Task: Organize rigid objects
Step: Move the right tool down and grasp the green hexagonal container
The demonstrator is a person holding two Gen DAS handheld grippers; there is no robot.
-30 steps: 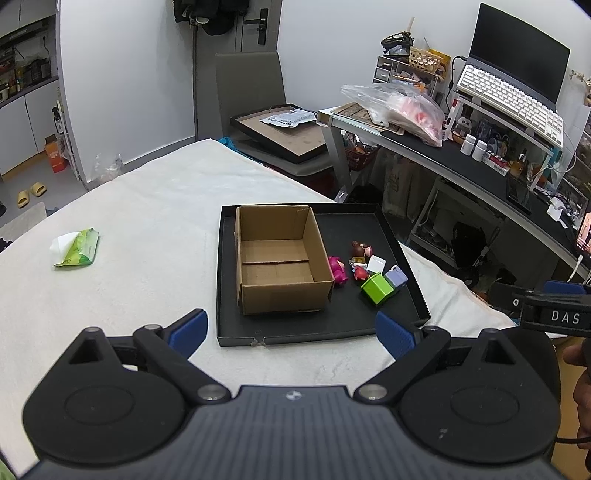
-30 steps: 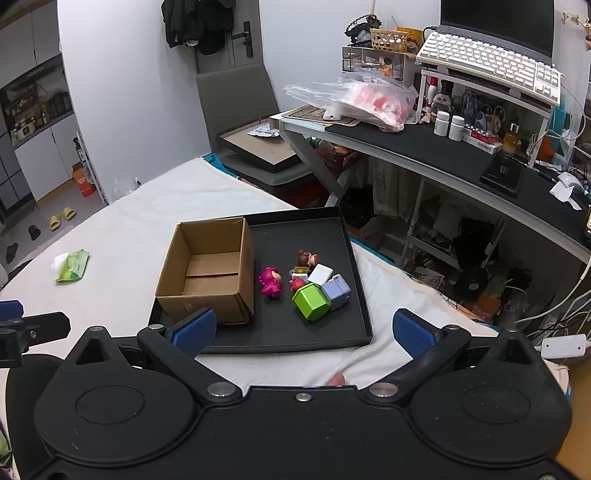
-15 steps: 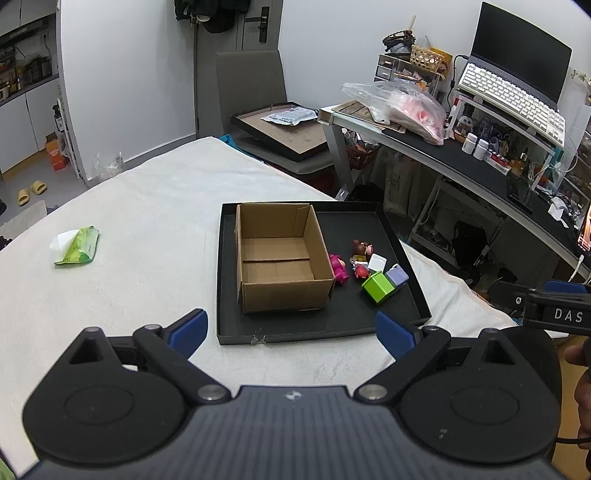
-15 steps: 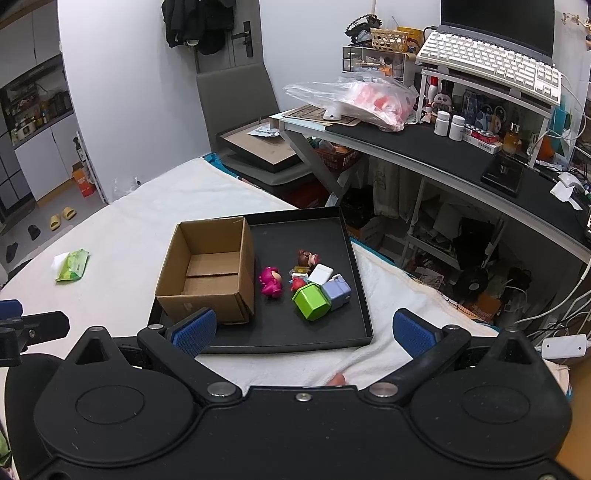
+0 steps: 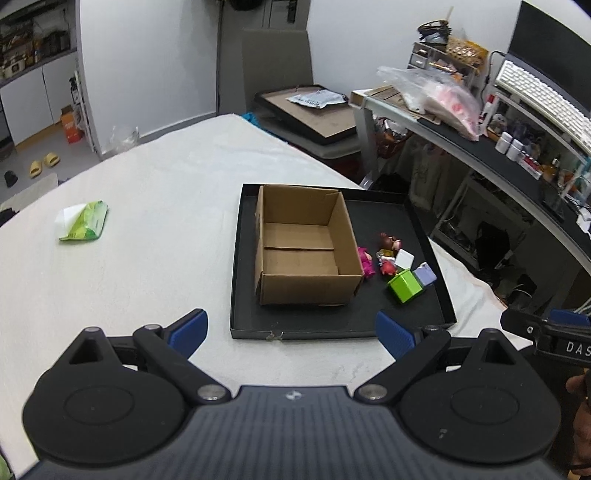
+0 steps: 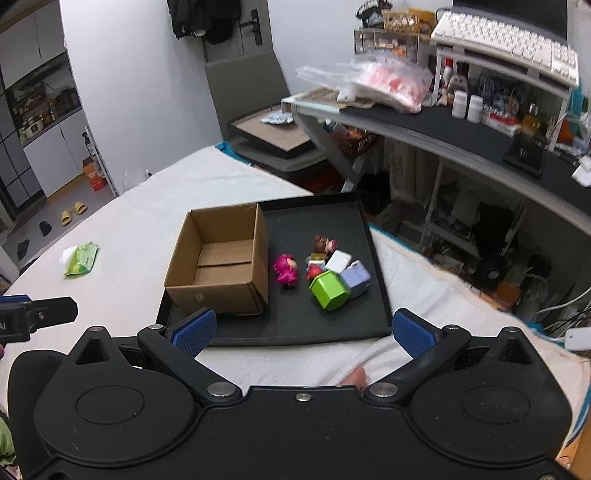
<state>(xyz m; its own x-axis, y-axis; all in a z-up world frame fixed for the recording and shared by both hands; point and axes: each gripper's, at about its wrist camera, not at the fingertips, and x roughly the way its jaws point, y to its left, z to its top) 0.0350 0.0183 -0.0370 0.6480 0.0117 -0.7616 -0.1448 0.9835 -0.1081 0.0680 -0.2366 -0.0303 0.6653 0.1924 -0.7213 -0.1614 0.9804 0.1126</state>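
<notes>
Both tools wide open, holding nothing, over white tabletop [image 5: 147,221].
Left tool [image 5: 291,330] & right tool [image 6: 303,328] near black tray [image 6: 295,325]; small toys [image 6: 328,273] lie beside empty cardboard box [image 6: 221,266].

Cardboard box [image 5: 306,251] hides part of pink figure [image 5: 366,263]

Premises: a lived-in home room doubling as a study. Evidence: bed [image 5: 155,206] with a white cover; desk [image 6: 443,136] carrying a keyboard [image 6: 506,44] and pill bottles [image 6: 467,105]; slippers [image 5: 44,164] on the floor; coat hung on the door [image 6: 199,22]; pantry shelves [image 6: 40,107].
</notes>
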